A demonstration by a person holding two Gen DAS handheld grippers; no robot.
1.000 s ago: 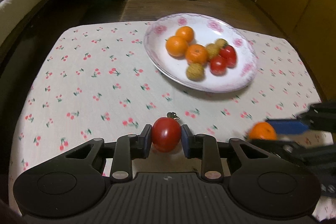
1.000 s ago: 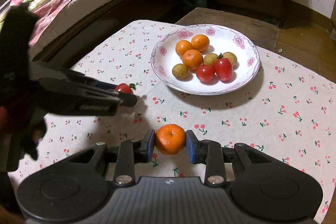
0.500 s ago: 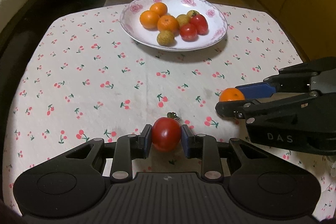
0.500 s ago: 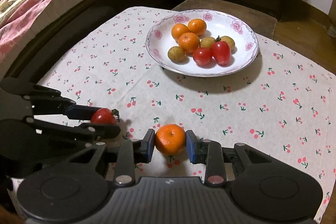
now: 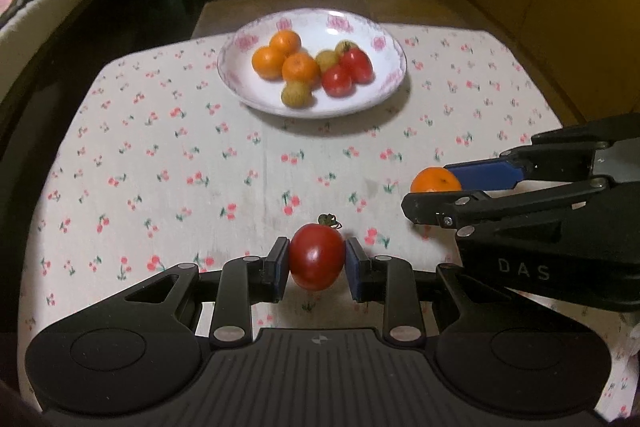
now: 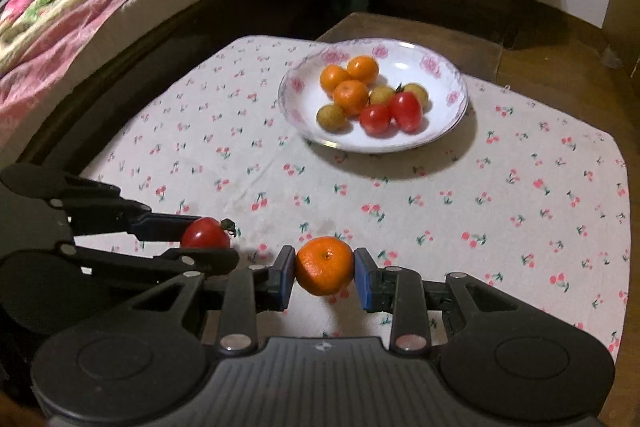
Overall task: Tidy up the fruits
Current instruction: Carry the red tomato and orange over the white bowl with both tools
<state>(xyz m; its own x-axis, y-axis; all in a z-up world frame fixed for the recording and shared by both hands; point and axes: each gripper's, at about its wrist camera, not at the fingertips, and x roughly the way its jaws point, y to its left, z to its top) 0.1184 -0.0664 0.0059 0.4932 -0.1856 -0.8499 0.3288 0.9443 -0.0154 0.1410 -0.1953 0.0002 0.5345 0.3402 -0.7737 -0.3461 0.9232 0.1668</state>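
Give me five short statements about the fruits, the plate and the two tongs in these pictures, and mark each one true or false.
1. The left tongs grip a round red tomato with a green stem. True.
2. The right tongs are open and hold nothing. False: they are closed on a small orange mandarin.
3. The white floral-rimmed plate holds three orange mandarins. True.
4. The plate holds only one red tomato. False: two red tomatoes lie there, beside the small brownish-yellow fruits.
5. The plate stands on a bare wooden table. False: it stands on a white cloth with a cherry print.
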